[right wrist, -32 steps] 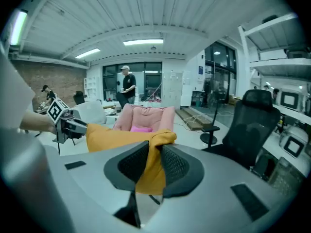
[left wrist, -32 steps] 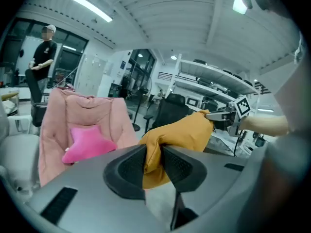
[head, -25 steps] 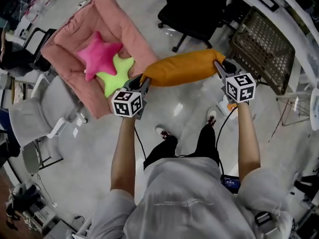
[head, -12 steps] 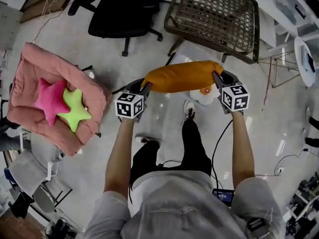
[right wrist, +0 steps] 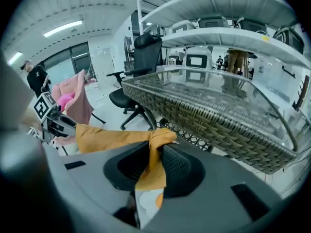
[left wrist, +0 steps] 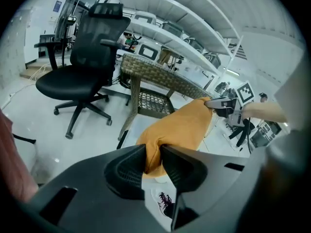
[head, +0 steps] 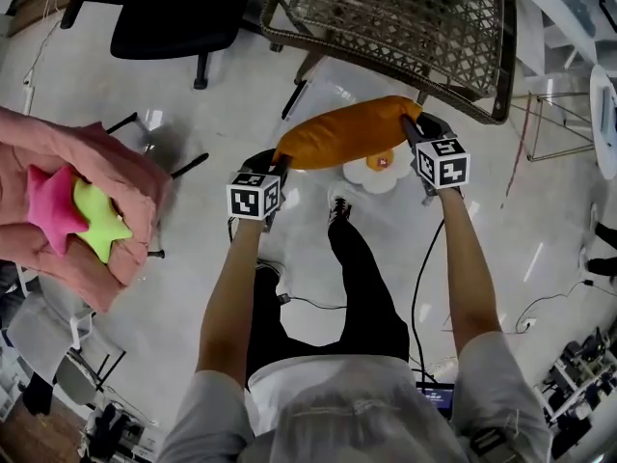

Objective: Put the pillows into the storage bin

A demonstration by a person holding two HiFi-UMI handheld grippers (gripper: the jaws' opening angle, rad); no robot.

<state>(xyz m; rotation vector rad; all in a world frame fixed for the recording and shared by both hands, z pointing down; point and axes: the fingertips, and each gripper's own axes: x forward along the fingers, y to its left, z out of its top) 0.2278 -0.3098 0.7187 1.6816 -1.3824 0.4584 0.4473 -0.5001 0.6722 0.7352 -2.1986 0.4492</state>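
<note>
Above glossy grey floor [head: 540, 230], near brown woven wicker bin [head: 405, 17], L tongs [left wrist: 154, 154] & R tongs [right wrist: 155, 155] are each clamping an end of long orange pillow [head: 347, 133].

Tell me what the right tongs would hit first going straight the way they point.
Most likely the woven side wall of the storage bin, directly ahead of the right tongs, which grip a corner of the orange pillow; how near is unclear.

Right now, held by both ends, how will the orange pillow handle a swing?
Likely soft and floppy: the orange pillow bunches where the left gripper and right gripper pinch its corners. Probably light: corner pinches carry it with little sag. It may slip free.
</note>
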